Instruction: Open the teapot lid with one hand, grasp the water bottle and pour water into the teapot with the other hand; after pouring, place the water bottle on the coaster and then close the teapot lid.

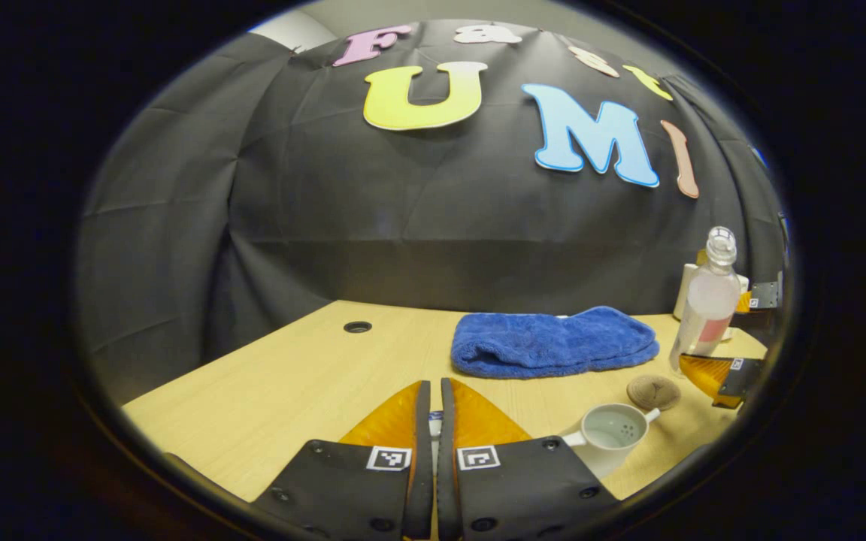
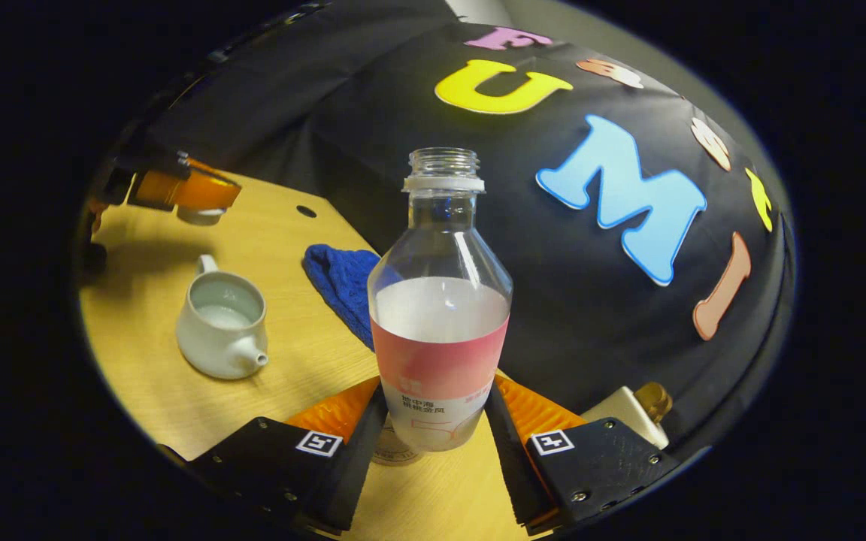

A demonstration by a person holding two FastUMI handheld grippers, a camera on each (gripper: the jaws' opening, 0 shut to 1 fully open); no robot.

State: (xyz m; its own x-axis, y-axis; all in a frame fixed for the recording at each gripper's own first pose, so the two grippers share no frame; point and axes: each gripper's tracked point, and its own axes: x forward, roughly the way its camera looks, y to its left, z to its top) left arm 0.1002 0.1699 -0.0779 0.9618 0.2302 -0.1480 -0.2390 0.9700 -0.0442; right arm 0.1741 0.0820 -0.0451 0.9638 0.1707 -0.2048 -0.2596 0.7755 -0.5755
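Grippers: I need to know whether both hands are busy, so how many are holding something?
2. The right gripper is closed on the water bottle; the left gripper, above the open teapot, holds its lid.

- Left gripper (image 1: 433, 421): two long tapered fingers, each mounted in a flat black plate. Each plate carries a small square black-and-white marker (image 1: 389, 457) near its inner top corner and round dark screws (image 1: 316, 446) along its edges.
- Right gripper (image 2: 433, 421): two ribbed fingers on angular black plates. One square marker (image 2: 319, 442) sits on the left plate, another on the right; small silver screws (image 2: 578, 496) dot the plate edges.
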